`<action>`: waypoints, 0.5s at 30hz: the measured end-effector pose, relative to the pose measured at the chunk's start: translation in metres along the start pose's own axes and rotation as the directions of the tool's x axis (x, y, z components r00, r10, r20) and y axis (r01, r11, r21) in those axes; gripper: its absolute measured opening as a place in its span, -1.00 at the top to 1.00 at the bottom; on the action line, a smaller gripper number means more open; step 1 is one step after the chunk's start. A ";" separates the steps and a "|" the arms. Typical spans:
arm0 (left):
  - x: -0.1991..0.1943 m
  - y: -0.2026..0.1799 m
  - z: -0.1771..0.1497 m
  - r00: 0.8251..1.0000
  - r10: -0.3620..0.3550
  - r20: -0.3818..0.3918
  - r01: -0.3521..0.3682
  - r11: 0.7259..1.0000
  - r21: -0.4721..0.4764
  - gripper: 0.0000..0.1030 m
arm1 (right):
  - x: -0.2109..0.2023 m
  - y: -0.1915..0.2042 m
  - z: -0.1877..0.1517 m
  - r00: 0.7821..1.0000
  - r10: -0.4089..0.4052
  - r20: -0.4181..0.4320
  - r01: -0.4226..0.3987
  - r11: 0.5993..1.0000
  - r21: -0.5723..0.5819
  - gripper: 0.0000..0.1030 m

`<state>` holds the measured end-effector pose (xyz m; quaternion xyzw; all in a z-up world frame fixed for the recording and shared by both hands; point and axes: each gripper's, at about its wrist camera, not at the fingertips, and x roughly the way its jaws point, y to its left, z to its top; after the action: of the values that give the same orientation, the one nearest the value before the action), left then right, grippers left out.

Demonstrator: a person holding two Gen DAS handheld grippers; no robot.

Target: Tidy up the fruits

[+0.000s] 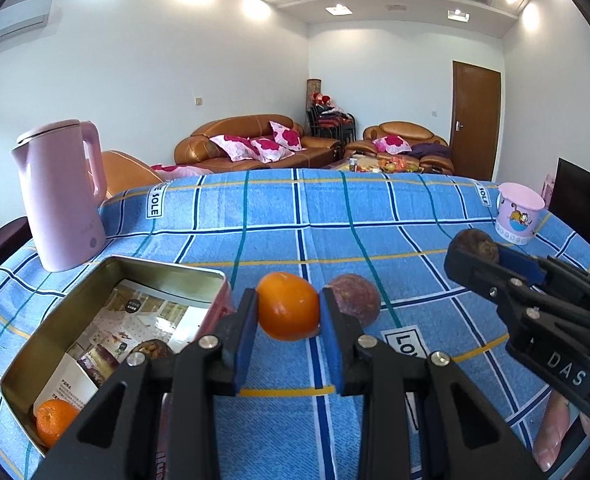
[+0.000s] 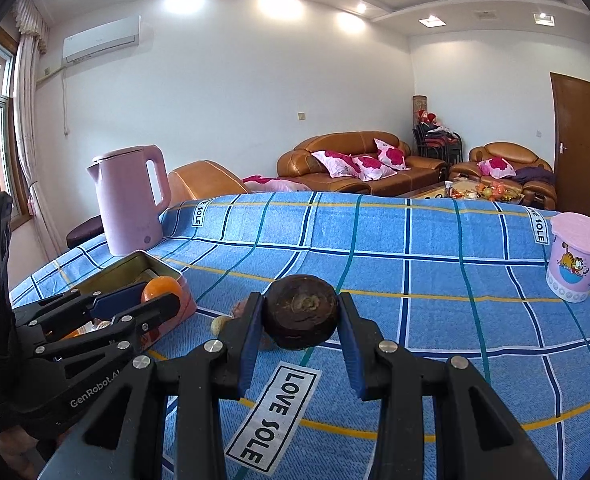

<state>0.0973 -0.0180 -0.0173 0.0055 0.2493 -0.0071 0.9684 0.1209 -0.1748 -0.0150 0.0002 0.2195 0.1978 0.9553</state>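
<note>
Tin (image 1: 167, 270) lies just left of left gripper (image 1: 289, 314) clamping orange (image 1: 287, 306); right gripper (image 2: 299, 312) clamps dark fruit (image 2: 299, 310), farther off

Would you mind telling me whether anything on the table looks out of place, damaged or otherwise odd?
Nothing looks spilled or damaged. The one oddity: the open tin holds printed leaflets along with an orange fruit, while a purplish fruit lies loose on the tablecloth.
</note>
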 end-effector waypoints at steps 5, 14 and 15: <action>-0.004 -0.001 0.000 1.000 0.010 0.023 -0.010 1.000 0.006 0.37 | -0.003 0.004 0.000 1.000 -0.001 0.017 0.001 1.000 -0.017 0.24; -0.010 -0.002 -0.001 0.998 0.023 0.058 -0.023 1.000 0.010 0.37 | -0.008 0.006 -0.001 0.999 0.009 0.042 -0.008 1.000 -0.025 0.24; -0.011 -0.002 -0.001 0.998 0.027 0.064 -0.027 1.000 0.010 0.37 | -0.009 0.007 -0.001 0.999 0.010 0.046 -0.008 1.000 -0.029 0.24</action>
<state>0.0870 -0.0199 -0.0129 0.0139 0.2181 0.0045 0.9758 0.1106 -0.1719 -0.0113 -0.0079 0.1945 0.2051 0.9592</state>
